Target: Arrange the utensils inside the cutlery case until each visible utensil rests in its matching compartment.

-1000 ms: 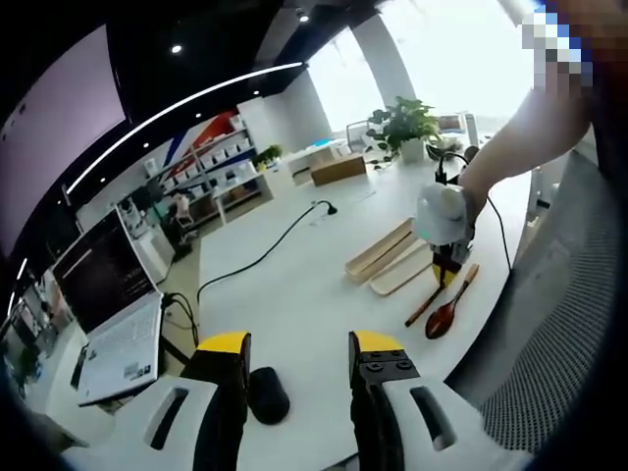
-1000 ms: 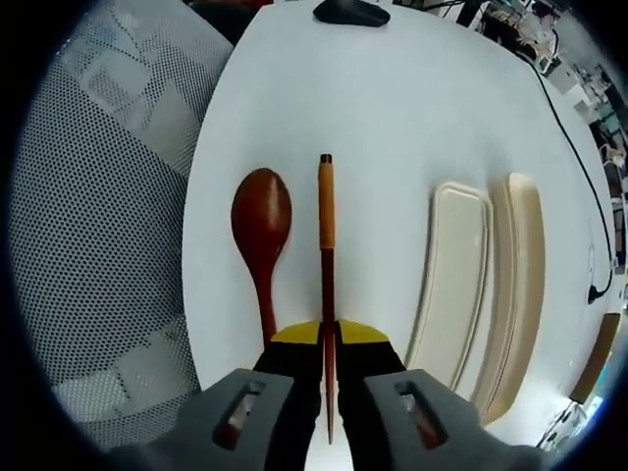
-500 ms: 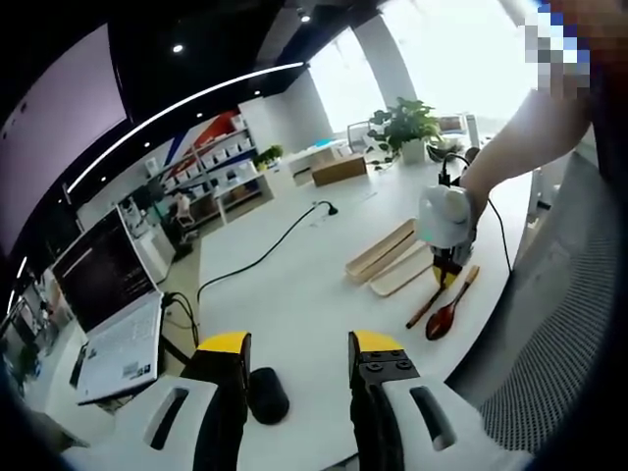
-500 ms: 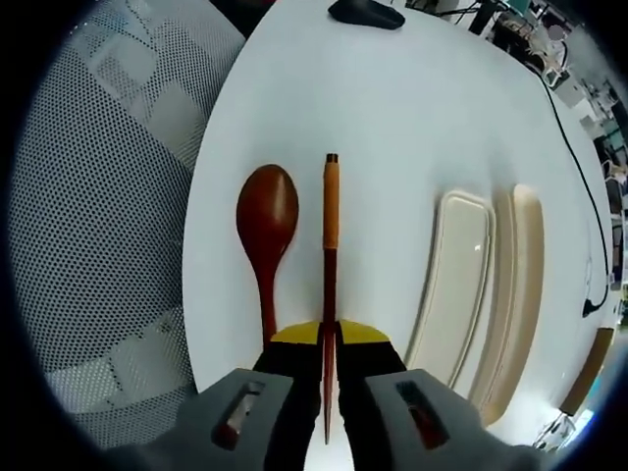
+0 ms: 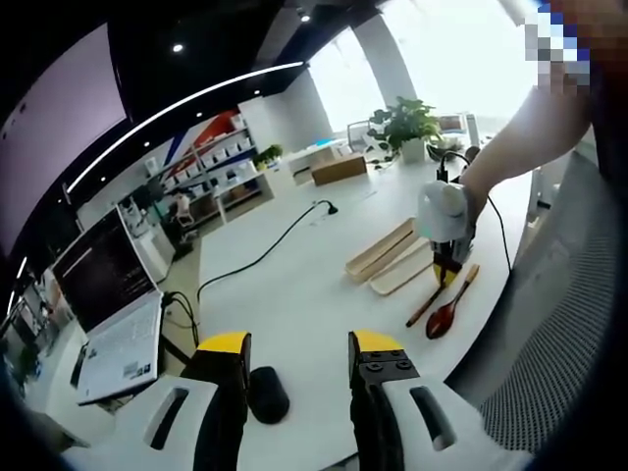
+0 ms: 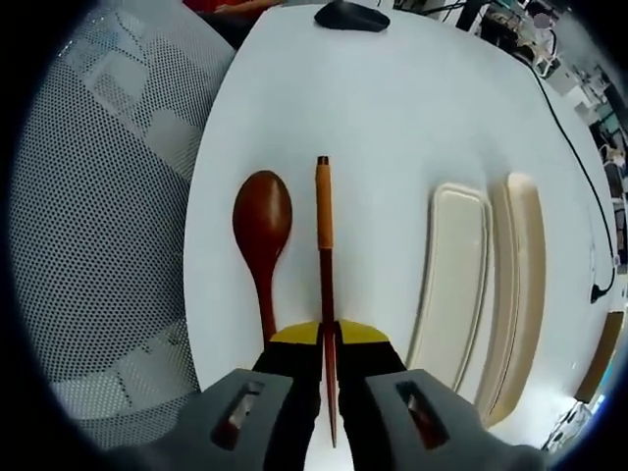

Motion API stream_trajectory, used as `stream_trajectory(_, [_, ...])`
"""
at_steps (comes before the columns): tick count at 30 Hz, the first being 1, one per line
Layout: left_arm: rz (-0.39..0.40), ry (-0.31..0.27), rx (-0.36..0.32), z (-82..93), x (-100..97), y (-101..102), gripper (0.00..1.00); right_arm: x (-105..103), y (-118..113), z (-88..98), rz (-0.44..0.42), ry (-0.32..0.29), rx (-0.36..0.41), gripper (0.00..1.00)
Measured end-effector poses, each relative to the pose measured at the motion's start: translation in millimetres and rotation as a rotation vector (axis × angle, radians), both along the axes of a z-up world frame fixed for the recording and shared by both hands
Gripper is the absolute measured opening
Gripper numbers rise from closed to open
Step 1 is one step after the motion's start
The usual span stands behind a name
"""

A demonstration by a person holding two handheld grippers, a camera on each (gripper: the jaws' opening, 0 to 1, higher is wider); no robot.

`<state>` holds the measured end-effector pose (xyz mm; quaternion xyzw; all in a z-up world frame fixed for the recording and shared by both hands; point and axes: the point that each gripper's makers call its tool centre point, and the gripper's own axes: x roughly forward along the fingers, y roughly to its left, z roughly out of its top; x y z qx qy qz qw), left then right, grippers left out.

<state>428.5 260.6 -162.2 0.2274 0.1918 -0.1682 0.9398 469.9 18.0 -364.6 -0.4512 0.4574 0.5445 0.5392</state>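
Beside the long beige plastic cutlery case on the white table, the right gripper clamps dark wooden chopsticks with an orange end; a reddish-brown wooden spoon lies just beyond them. Well apart from the case, the left gripper hangs with jaws spread, near a black mouse.

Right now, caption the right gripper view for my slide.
Right gripper shut on dark wooden chopsticks, beside brown wooden spoon and open beige cutlery case.

Left view far, across table; right view close, downward; shared spoon.
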Motion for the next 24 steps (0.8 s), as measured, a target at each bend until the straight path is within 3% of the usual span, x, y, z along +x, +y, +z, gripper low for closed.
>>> stream_trajectory(4, [0.001,-0.003,-0.003,0.6,0.1,0.0,0.40,0.0,-0.2,0.7,-0.001,0.008,0.006,0.01])
stream_trajectory(8, [0.003,-0.002,-0.002,0.6,-0.2,0.0,0.40,-3.4,2.9,2.3,-0.092,0.074,0.061,0.06])
stream_trajectory(13, [0.004,-0.004,-0.005,1.2,0.0,-0.7,0.40,-5.7,3.7,2.3,-0.069,0.055,0.063,0.11])
stream_trajectory(24, [0.007,-0.003,-0.005,0.6,0.7,-0.1,0.40,0.7,5.7,1.2,-0.057,0.004,0.038,0.08])
